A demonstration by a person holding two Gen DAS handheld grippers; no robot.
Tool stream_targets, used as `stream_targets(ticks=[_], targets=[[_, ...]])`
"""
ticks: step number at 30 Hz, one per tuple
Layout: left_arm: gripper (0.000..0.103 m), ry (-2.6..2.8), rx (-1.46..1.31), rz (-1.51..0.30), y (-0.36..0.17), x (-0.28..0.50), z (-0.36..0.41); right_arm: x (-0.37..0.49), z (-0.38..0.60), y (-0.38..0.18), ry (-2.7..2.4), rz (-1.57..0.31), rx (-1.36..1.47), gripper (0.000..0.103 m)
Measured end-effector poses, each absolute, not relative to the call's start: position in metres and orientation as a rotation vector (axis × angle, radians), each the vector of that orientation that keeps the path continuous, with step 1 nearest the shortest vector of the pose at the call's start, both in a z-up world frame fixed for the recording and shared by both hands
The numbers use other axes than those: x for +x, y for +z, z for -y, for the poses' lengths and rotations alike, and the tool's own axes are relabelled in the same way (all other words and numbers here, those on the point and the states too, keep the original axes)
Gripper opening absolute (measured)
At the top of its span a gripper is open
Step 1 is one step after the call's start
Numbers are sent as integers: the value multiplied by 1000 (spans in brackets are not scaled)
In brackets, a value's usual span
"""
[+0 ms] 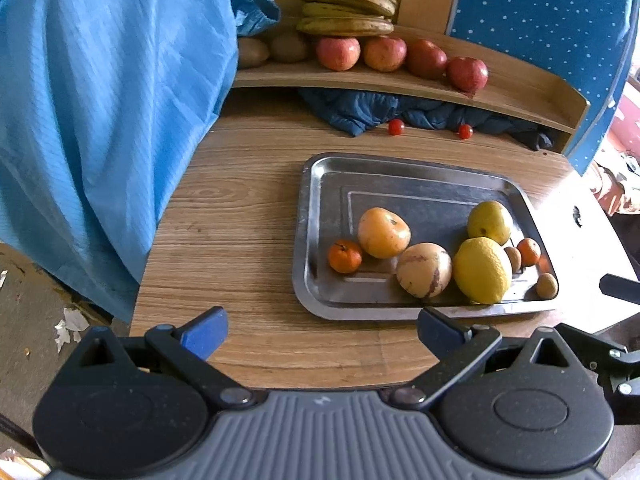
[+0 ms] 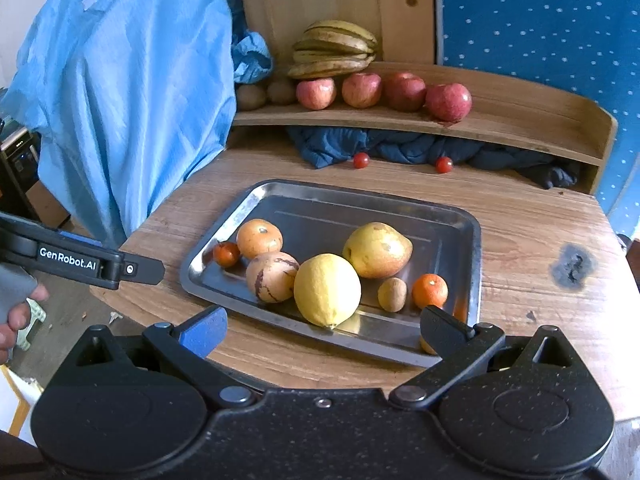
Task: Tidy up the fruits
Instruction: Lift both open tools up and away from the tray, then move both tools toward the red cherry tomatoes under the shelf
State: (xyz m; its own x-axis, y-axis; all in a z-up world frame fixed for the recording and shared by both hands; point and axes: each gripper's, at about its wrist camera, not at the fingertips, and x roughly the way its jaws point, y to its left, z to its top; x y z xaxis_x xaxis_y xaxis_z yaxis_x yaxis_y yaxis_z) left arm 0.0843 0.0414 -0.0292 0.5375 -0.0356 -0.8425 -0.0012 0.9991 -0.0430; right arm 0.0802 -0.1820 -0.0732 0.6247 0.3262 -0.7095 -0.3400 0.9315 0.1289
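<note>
1. The left tongs hung wide apart, empty, just short of the tray.
2. The right tongs gaped wide (nothing gripped); the lemon lay on the tray just ahead.

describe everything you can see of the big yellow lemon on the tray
The lemon is the largest fruit on the metal tray, matte yellow with a dimpled rind and a small nub at its near end. It lies on its side near the tray's front rim, casting a reflection on the steel. It appears to touch the striped round fruit; the pear lies just behind it.
</note>
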Motion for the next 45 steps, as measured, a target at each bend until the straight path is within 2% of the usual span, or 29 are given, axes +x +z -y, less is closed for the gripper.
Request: stream_targets(ticks=[11,30,45], targets=[[102,-18,-67,-1009,-34,92,-22,75,201,-76,320,-820,-1,102],[102,124,-177,-974,-44,151,38,161,265,-78,455,-839,-105,102],[102,174,-139,-959,-37,164,71,187,309,-84,505,-830,-70,102]])
